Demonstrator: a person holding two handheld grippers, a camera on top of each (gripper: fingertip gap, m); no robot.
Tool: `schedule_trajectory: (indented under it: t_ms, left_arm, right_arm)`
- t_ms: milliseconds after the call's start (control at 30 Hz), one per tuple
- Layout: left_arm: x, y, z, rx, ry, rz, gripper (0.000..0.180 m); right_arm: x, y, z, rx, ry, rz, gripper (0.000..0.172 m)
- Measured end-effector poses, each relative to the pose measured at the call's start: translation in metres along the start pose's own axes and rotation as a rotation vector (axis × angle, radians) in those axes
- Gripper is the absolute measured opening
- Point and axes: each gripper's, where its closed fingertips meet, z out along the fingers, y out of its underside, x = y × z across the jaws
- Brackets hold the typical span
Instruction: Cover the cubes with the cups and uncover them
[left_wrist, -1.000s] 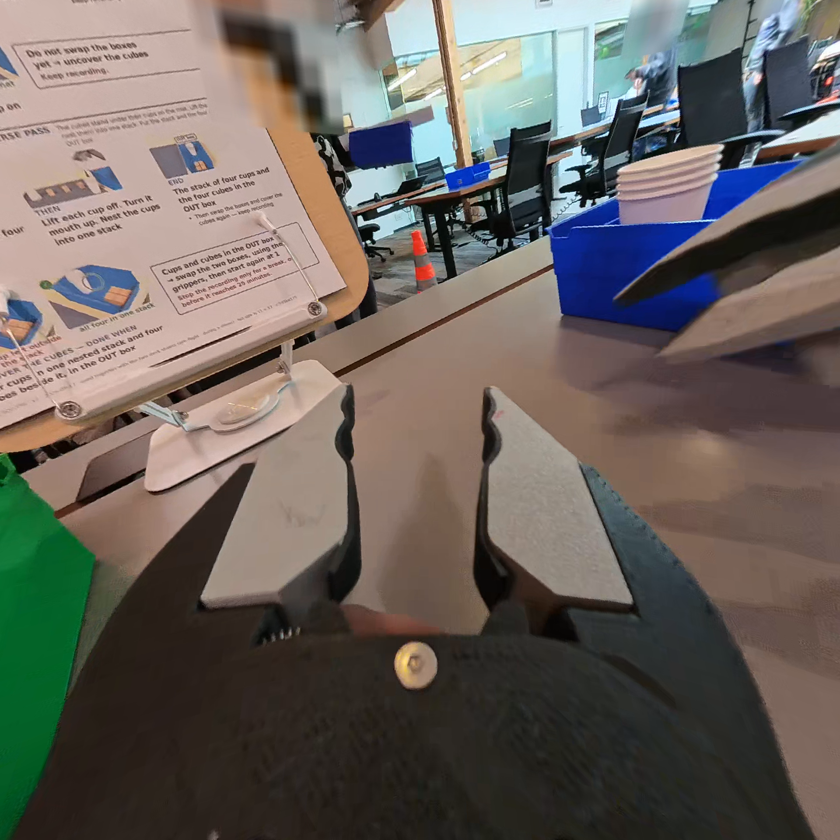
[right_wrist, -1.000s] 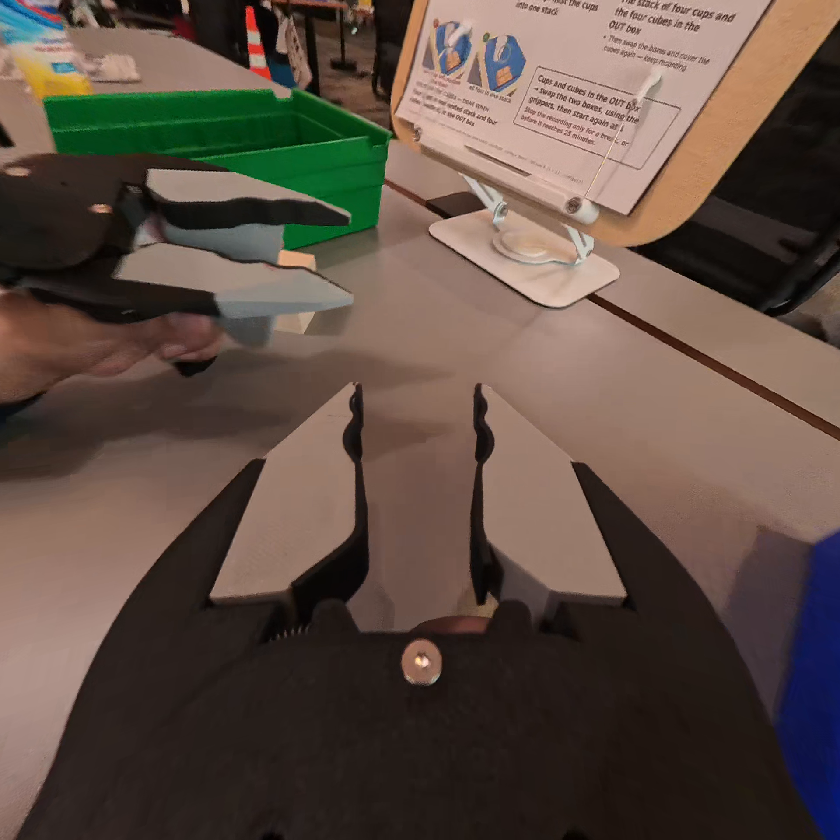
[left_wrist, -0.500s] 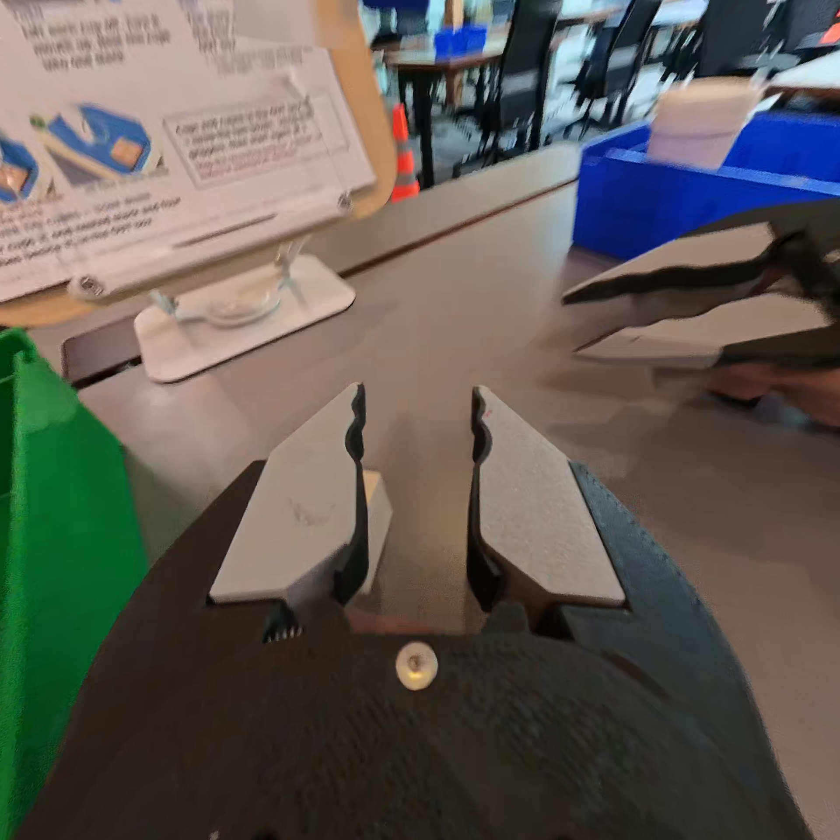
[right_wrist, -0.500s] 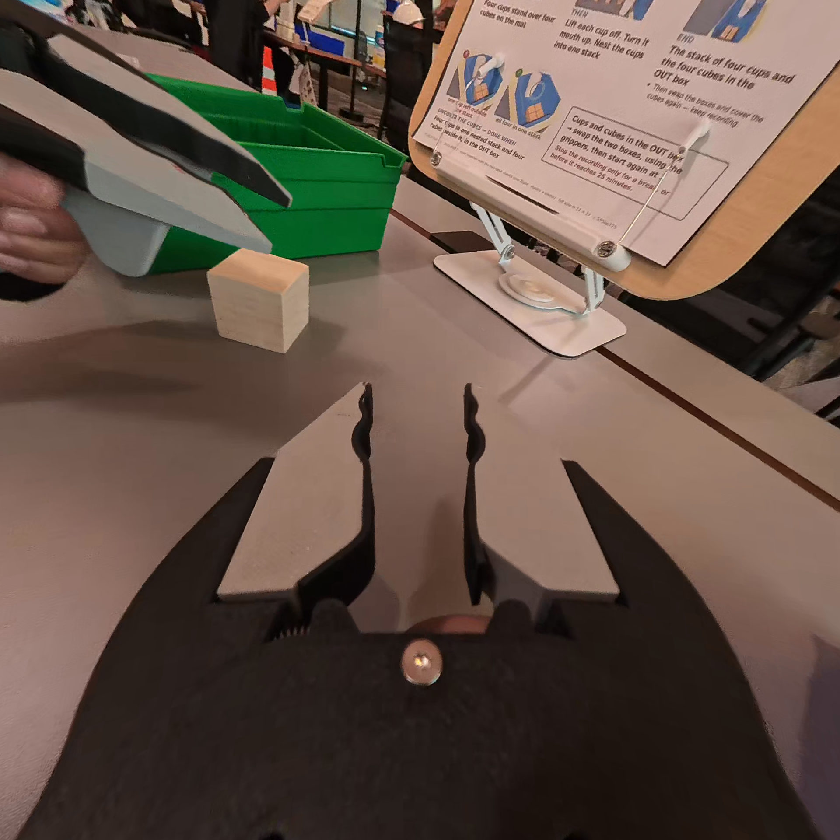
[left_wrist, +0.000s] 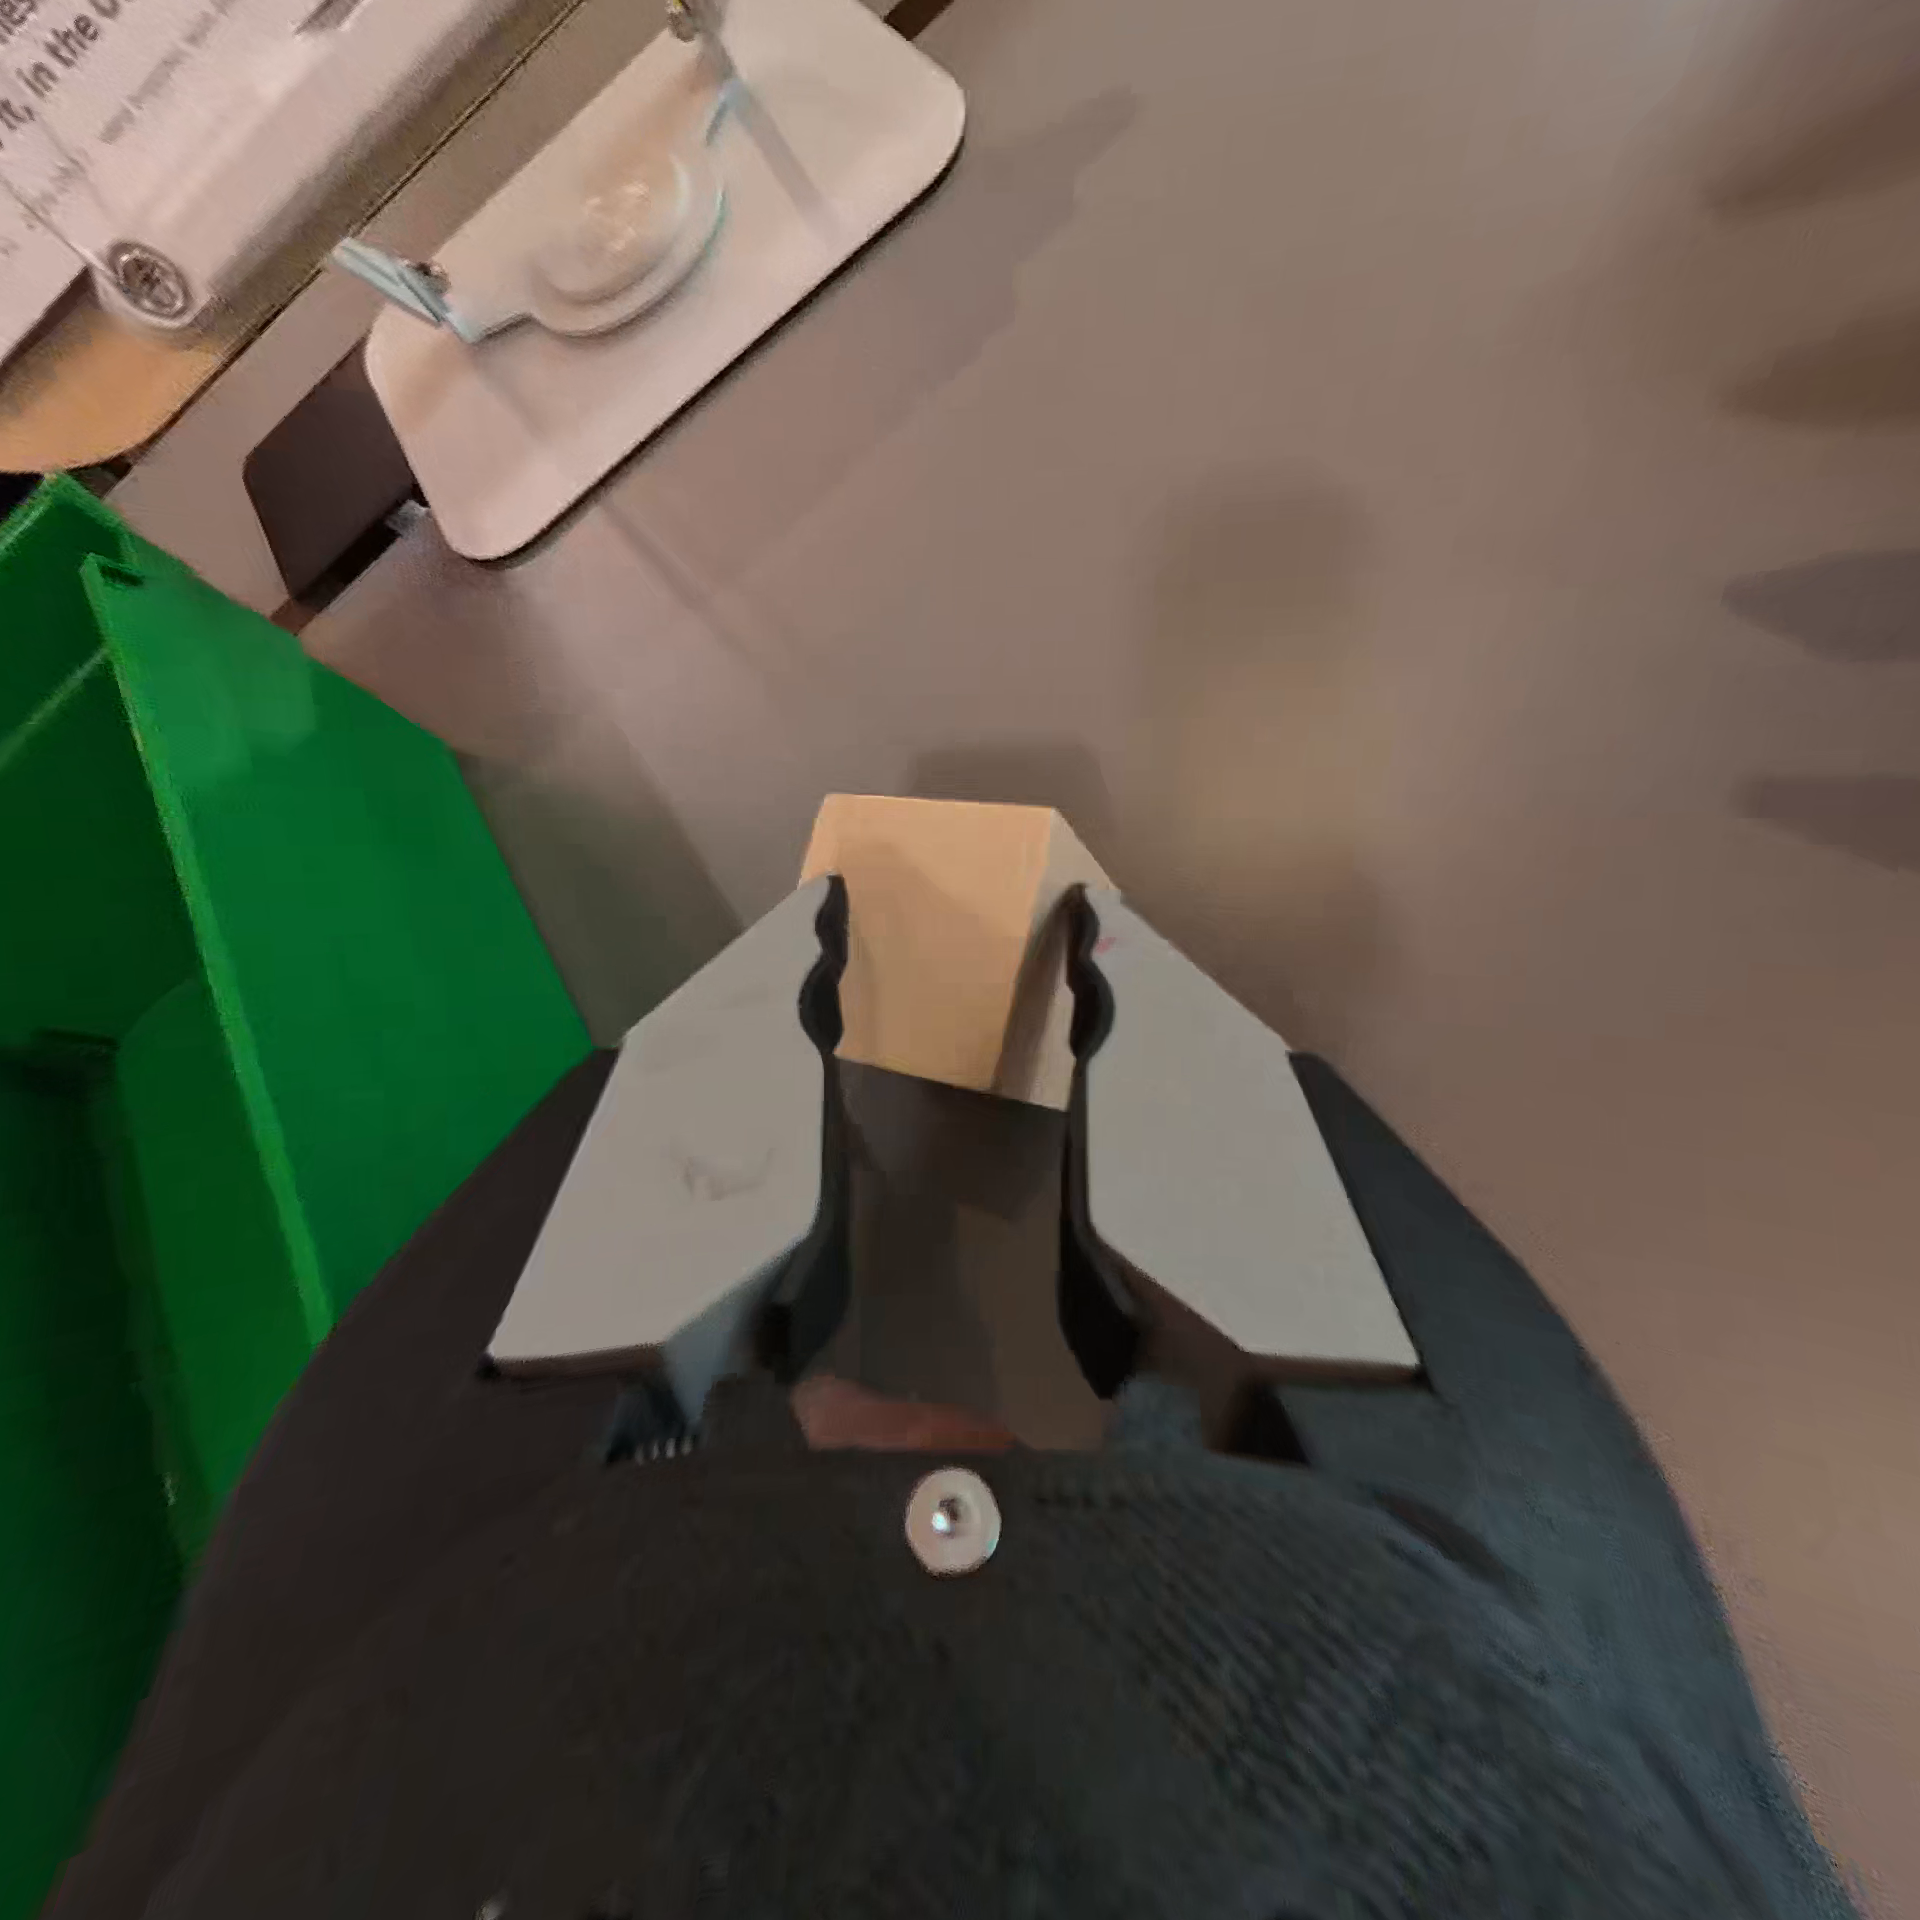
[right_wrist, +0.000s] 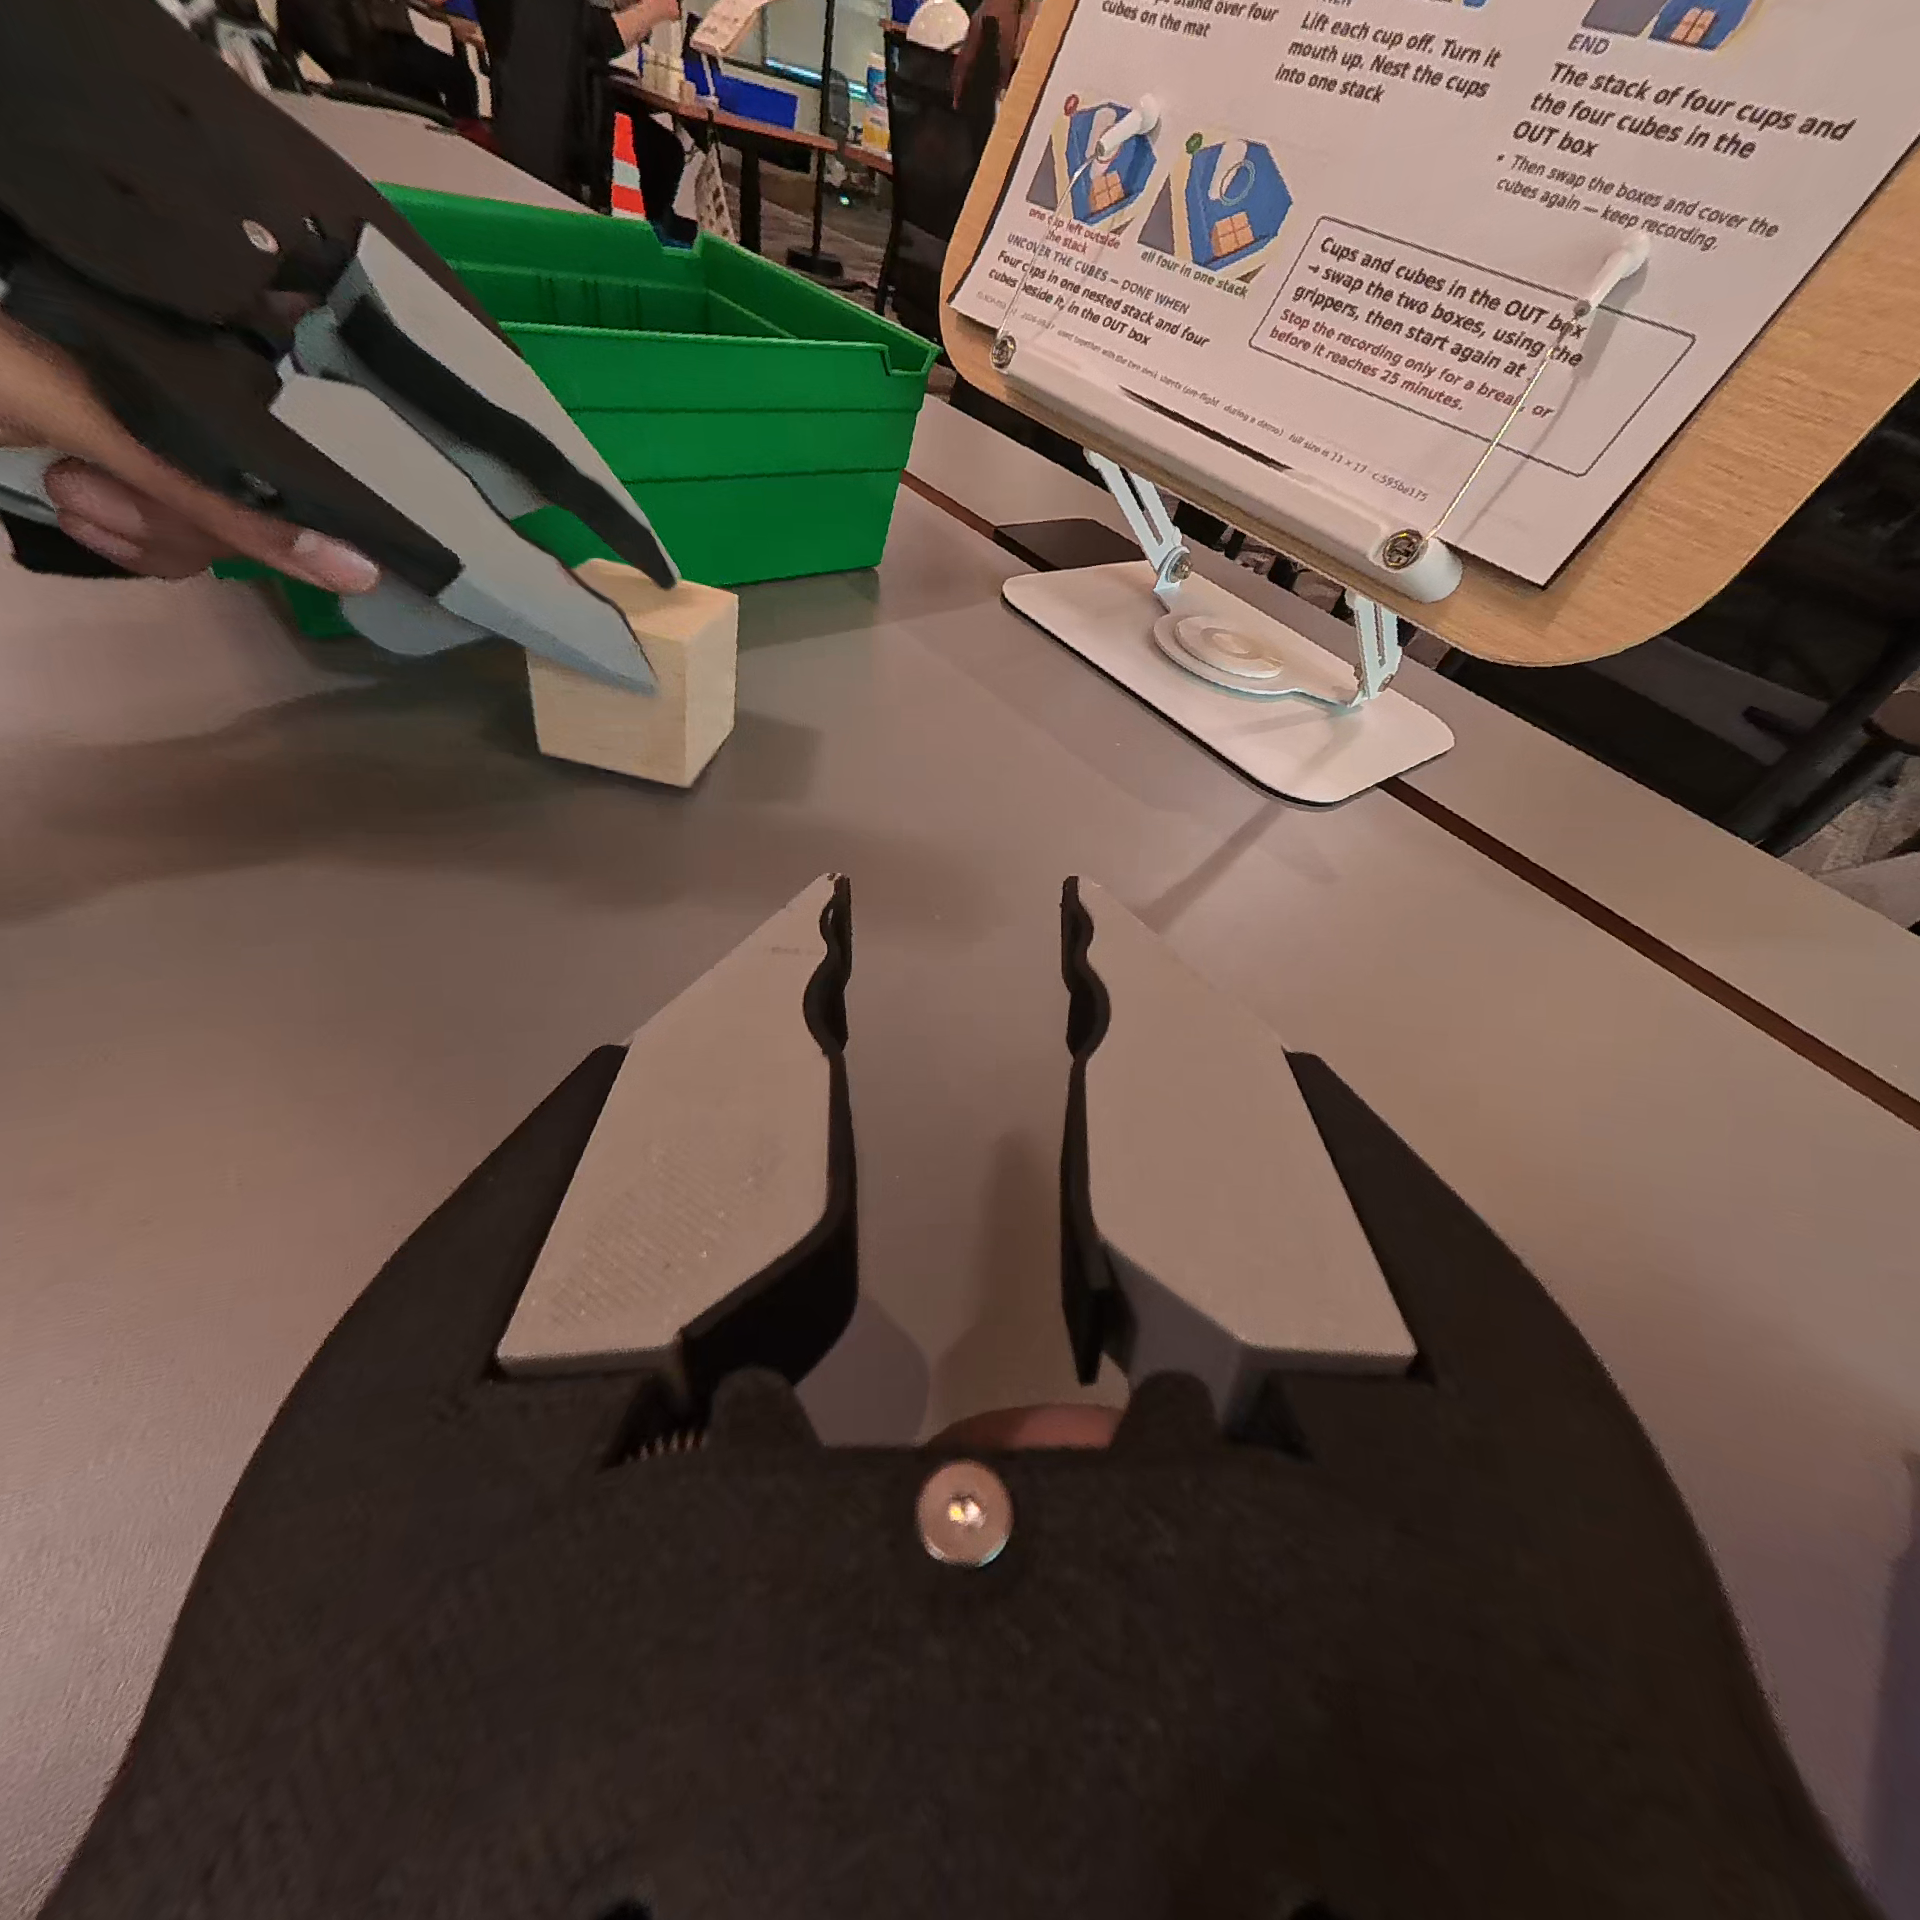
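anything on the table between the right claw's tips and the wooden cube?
Nothing: in the right wrist view, only bare grey table lies between the right claw and the wooden cube, which the left claw straddles.

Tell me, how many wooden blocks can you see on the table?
1. The wooden cube sits on the grey table in front of the green box, between the left gripper's fingers. More blocks may lie out of view.

Green box partly out of frame
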Motion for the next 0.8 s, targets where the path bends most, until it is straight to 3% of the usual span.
schedule_trajectory:
  t_ms: [67, 167, 200, 267, 467, 667, 800]
  left_arm:
    - [0.017, -0.019, -0.006, 0.071, 0.096, -0.004, 0.000]
    - [0.017, -0.032, -0.002, 0.113, 0.050, -0.012, 0.000]
    - [0.023, -0.026, 0.003, 0.081, 0.070, 0.006, 0.001]
    - [0.035, -0.013, 0.015, 0.012, 0.108, 0.028, 0.022]
    - [0.040, -0.001, 0.022, 0.014, 0.106, 0.023, 0.021]
    - [0.020, -0.029, -0.018, 0.112, 0.093, -0.020, 0.031]
    - [-0.005, -0.042, -0.042, 0.118, 0.062, -0.032, 0.051]
  right_arm:
    - [0.000, 0.000, 0.000, 0.002, -0.015, 0.030, 0.037]
    - [0.001, 0.002, 0.000, 0.000, -0.031, 0.069, 0.038]
    - [0.002, 0.002, 0.000, 0.000, -0.029, 0.072, 0.038]
    - [0.004, 0.002, -0.001, 0.003, -0.023, 0.068, 0.037]
    - [0.002, 0.003, 0.002, -0.004, -0.028, 0.062, 0.037]
    - [0.001, 0.003, 0.002, -0.003, -0.031, 0.057, 0.037]
    - [-0.001, 0.003, 0.003, -0.008, -0.036, 0.049, 0.037]
